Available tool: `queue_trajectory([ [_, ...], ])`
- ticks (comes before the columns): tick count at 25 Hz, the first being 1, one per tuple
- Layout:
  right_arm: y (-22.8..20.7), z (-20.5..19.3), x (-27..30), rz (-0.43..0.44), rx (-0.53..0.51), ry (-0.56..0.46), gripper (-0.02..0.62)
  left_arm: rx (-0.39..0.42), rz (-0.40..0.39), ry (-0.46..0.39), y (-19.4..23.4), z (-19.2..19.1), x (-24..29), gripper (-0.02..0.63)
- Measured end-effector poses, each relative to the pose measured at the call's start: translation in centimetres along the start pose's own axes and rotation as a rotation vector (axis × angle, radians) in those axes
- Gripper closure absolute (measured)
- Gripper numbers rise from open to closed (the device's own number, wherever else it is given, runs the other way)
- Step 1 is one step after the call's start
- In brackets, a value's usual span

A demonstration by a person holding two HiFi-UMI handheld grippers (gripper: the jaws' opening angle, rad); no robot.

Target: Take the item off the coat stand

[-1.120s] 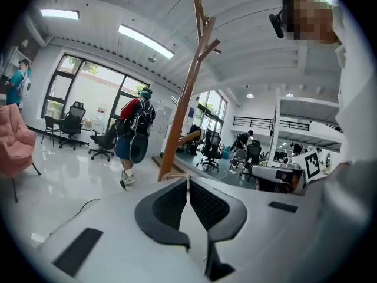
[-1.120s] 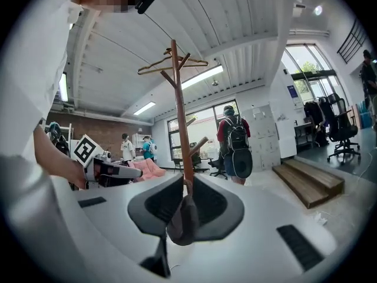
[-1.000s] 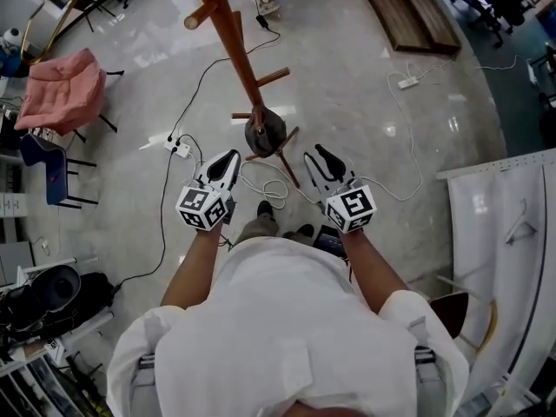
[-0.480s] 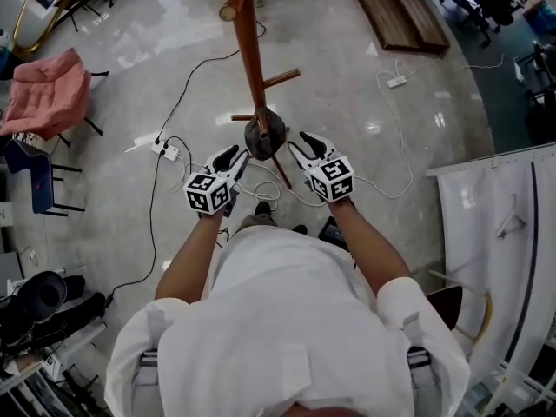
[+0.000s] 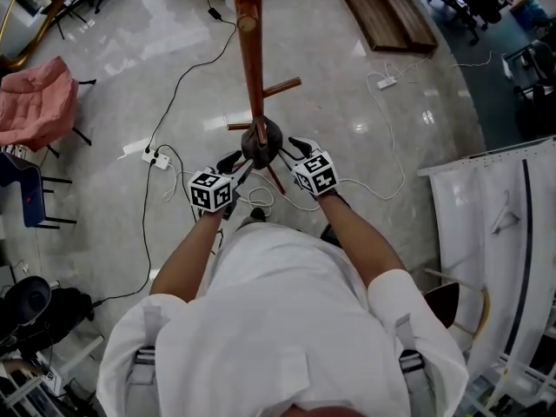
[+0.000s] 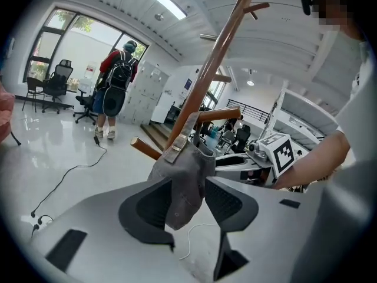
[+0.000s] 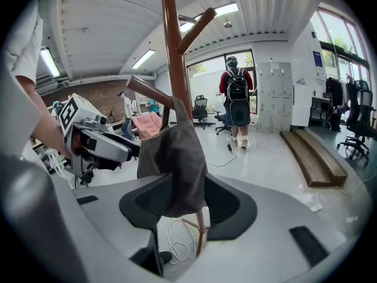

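1. Grey fabric, a cap point(image 5: 262, 142), hangs on the wooden coat stand point(image 5: 252, 50) low on its pole, above the spread feet at the base.
2. In the head view the left gripper point(image 5: 234, 162) sits just left of the cap and the right gripper point(image 5: 291, 148) just right of it, so the two flank the cap at about the same height.
3. In the left gripper view the cap point(image 6: 185, 184) droops between the jaws of the left gripper point(image 6: 188, 200). The jaws stand spread, one dark pad on each side of the cloth, and are not pressed onto it.
4. The cap's strap and buckle point(image 6: 177, 147) lie against the pole point(image 6: 206, 81), beside a short peg point(image 6: 147, 149).
5. In the right gripper view the cap point(image 7: 174, 164) likewise hangs between the wide-apart jaws of the right gripper point(image 7: 184, 188), under a slanting peg point(image 7: 150, 93) of the stand point(image 7: 175, 58).
6. Each gripper view shows the other gripper's marker cube beyond the cap point(image 6: 277, 152) point(image 7: 73, 115).
7. The floor point(image 5: 417, 85) is pale and glossy, with white cables point(image 5: 261, 200) and a power strip point(image 5: 156, 156) near the stand's base.
8. A pink chair point(image 5: 35, 94) stands well off to the left, and a long wooden platform point(image 5: 382, 11) lies at the top right.
9. A person with a backpack point(image 7: 237, 99) stands far behind the stand, near the windows.
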State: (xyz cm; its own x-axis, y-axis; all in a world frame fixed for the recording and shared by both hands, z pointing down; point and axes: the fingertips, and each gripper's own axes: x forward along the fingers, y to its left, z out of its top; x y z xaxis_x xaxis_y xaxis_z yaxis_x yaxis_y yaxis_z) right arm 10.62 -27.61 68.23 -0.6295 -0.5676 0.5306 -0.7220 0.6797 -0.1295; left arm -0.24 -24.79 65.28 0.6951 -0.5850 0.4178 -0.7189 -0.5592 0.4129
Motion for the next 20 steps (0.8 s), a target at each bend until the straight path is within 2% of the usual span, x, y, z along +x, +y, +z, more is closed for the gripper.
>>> queue_trajectory([
  [7,-0.4,-0.3,1.8,-0.001,0.003,0.046,0.439,0.012,-0.038,0.046,-0.3,-0.1,1.5,0.414],
  [14,-0.9,-0.5,3.3,-0.001,0.008,0.082,0.439,-0.003,-0.007,0.101,0.7,-1.0,2.3,0.419],
  [20,-0.6,-0.4,4.1,0.025,0.007,0.112,0.44,-0.024,-0.005,0.099,1.7,-0.6,2.2,0.469],
])
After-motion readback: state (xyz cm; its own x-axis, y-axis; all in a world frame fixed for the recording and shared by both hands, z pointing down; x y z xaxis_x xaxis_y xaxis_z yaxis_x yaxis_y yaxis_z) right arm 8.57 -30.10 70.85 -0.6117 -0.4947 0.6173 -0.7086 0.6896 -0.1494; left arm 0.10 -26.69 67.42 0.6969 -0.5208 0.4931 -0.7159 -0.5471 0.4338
